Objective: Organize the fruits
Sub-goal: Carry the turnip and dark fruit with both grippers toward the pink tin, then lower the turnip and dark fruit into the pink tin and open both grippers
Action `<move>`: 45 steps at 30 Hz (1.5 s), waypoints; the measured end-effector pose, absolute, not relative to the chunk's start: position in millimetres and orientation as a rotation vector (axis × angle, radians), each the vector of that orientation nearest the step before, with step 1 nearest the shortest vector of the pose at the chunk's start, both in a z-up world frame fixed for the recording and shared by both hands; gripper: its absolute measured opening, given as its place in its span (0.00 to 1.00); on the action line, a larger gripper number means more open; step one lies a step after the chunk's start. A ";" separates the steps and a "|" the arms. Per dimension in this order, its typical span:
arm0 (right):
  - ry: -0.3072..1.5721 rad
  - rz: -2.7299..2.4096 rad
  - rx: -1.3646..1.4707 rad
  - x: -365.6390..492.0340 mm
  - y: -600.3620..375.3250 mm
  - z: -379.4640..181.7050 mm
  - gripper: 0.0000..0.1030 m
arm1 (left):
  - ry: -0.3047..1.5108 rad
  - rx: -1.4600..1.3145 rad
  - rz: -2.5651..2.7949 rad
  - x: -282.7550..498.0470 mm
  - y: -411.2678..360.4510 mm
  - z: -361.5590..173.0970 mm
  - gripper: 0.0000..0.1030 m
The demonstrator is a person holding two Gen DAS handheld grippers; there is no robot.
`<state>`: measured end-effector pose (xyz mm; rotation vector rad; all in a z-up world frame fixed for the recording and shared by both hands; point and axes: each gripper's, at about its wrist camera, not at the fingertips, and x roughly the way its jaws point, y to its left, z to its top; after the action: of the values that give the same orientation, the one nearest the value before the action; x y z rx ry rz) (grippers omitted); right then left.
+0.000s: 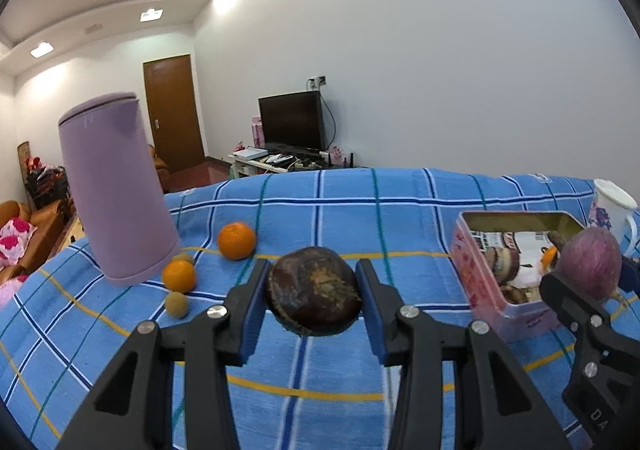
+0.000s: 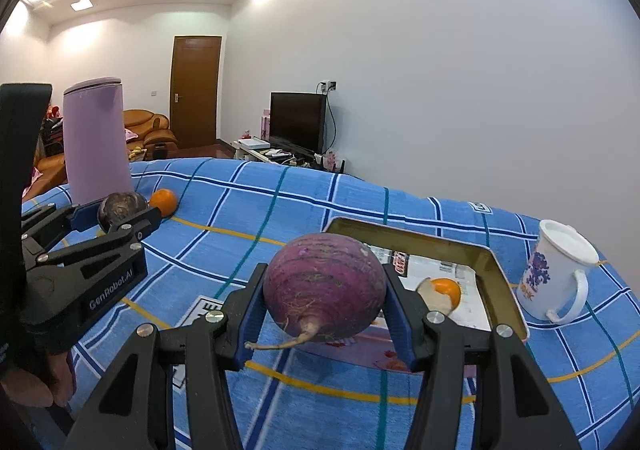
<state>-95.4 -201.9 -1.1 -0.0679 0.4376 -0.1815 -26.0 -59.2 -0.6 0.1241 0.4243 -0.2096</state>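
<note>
Jaws on both tools are clamped, each around a piece of produce lifted clear of the blue checked cloth point(image 1: 320, 205). Going from the left side of the table: a tall lilac canister point(image 1: 114, 189) stands near the edge, with two small oranges point(image 1: 237, 240) and two little tan fruits point(image 1: 177, 304) loose on the cloth just beside its foot. Next comes the left gripper point(image 1: 314, 292), its blue pads pressing either side of a dark brown-purple fruit point(image 1: 314, 290) that sits flat and roundish between them, its rough stem scar turned toward the camera. Further right, the right gripper point(image 2: 325, 290) squeezes a purple radish point(image 2: 325, 286), its thin root tail pointing down and to the left, back toward the person. Just beyond that radish lies the open pink tin point(image 2: 506, 290), already holding one orange point(image 2: 447, 288) and a pale piece beside it on printed paper. A white mug point(image 2: 558, 270) stands to the right of the tin, close to it but apart.

What the next move hangs on, to my eye: the tin lies straight ahead of and just below the right gripper, while from the left gripper it is off to the right, well apart. So the right hand is plainly the nearer one, and the radish looks set to go in first, the dark fruit having to cross over after it.
</note>
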 end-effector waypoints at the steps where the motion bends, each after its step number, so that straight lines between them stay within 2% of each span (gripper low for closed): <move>1: 0.439 -0.184 -0.064 -96.4 -204.6 -1.1 0.54 | 0.423 0.128 -0.214 -27.6 -62.4 -0.4 0.44; 38: 0.427 -0.393 0.103 -114.2 -327.0 5.8 0.54 | 0.436 0.096 -0.452 -41.2 -188.8 18.2 0.44; 45: 0.454 -0.433 0.139 -93.1 -347.1 2.2 0.54 | 0.497 0.110 -0.432 -25.5 -218.3 3.7 0.44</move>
<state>-93.1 -347.1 2.2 0.1391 0.4542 -0.4327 -25.5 -218.3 3.7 0.1100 0.4973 -0.4320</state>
